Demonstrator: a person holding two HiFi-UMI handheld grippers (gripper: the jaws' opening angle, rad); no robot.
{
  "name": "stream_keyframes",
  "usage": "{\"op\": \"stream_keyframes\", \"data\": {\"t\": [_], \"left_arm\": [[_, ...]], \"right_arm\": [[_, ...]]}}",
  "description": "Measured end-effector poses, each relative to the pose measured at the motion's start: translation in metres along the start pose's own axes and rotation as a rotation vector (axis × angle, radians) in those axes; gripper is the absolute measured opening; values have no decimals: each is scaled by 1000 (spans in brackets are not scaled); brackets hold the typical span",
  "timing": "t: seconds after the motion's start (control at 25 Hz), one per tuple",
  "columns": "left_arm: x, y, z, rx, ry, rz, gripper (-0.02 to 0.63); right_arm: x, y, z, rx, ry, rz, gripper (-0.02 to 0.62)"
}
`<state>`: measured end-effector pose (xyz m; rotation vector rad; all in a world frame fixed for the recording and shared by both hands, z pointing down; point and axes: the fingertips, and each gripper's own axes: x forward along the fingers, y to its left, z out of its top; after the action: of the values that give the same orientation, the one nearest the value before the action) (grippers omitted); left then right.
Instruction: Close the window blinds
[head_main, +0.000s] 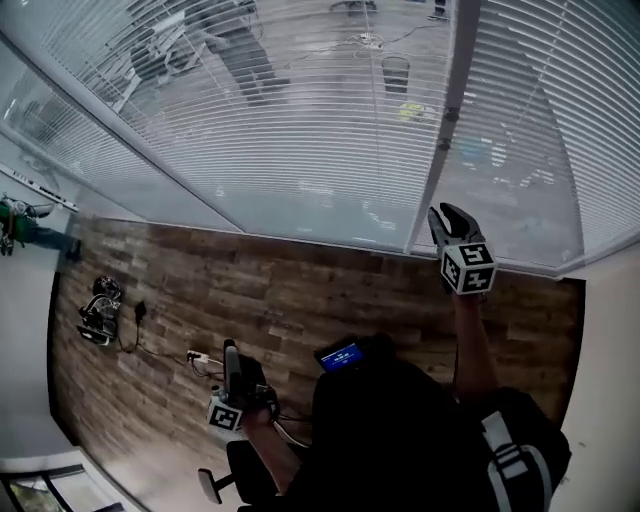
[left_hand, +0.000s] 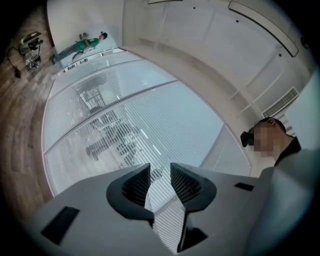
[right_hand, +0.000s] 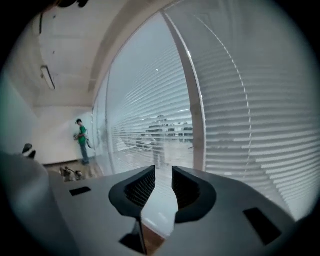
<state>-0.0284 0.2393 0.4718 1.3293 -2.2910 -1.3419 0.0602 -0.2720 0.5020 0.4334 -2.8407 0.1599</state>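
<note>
White slatted blinds (head_main: 300, 130) cover the glass wall, their slats tilted so the room behind shows through. A grey upright post (head_main: 450, 120) splits them from a second panel (head_main: 560, 130). My right gripper (head_main: 445, 212) is raised just below that post, close to the blinds' lower edge. In the right gripper view the jaws (right_hand: 163, 172) stand apart with nothing between them, facing the post (right_hand: 192, 110) and the blinds (right_hand: 250, 125). A thin cord (right_hand: 244, 105) hangs in front of those slats. My left gripper (head_main: 230, 348) hangs low by my side, with its jaws (left_hand: 160, 170) apart and empty.
Wood-plank floor (head_main: 300, 290) runs along the window. A person in green (head_main: 20, 230) stands far off at the left. Equipment (head_main: 100, 310) and a cable with a plug strip (head_main: 200, 357) lie on the floor. A device with a blue screen (head_main: 342, 355) sits at my chest.
</note>
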Motion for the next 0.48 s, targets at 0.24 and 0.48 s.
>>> {"op": "stream_keyframes", "data": {"t": [0.24, 0.48], "left_arm": [[61, 61, 11, -69, 34, -35, 135], [141, 136, 48, -148, 77, -107, 135]], "right_arm": [[20, -44, 80, -374, -24, -367, 84], [54, -72, 136, -531, 15, -631, 86]]}}
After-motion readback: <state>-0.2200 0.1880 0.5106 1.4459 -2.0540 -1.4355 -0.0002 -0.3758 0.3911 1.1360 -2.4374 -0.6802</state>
